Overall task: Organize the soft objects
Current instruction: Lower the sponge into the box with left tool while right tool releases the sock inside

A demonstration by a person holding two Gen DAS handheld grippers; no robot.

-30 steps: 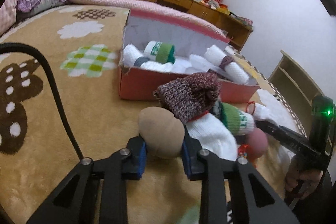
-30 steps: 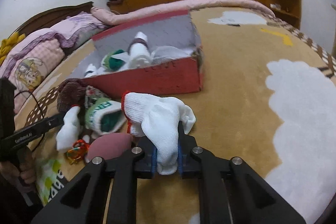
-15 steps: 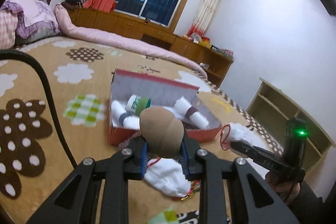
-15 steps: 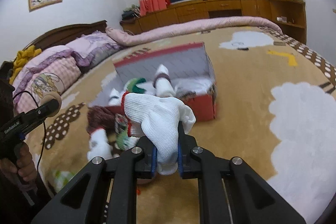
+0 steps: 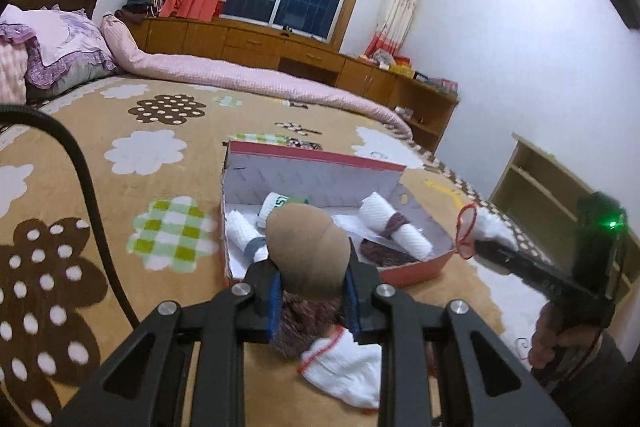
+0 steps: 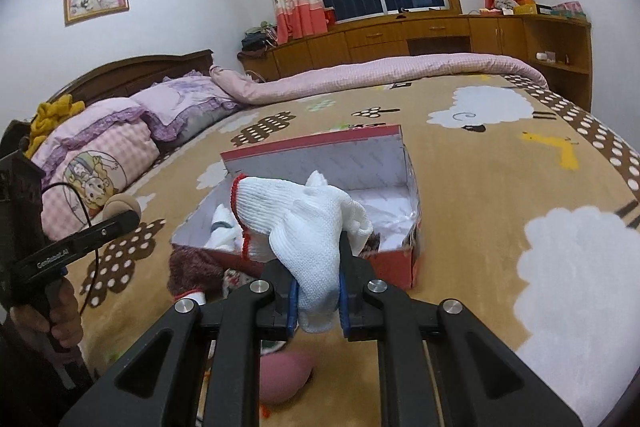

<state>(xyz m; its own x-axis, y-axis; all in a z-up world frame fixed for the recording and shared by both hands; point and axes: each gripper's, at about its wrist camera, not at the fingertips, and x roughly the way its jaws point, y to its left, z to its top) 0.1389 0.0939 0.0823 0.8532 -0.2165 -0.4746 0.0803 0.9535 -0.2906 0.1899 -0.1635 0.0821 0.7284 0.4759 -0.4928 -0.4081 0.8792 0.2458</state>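
Your left claw (image 5: 311, 301) pinches a tan sponge ball (image 5: 306, 252), held above the bed at the red box's (image 5: 408, 271) 6 o'clock. Carry it over the near wall before you let go. Your right claw (image 6: 318, 307) pinches a white glove (image 6: 308, 227); drop it into the box's bare corner at 1 o'clock. The left tool's arm reads "GenRobot.AI" (image 6: 52, 259).

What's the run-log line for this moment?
left gripper: shut on tan sponge | right gripper: shut on white glove | both raised near red box | nothing released yet
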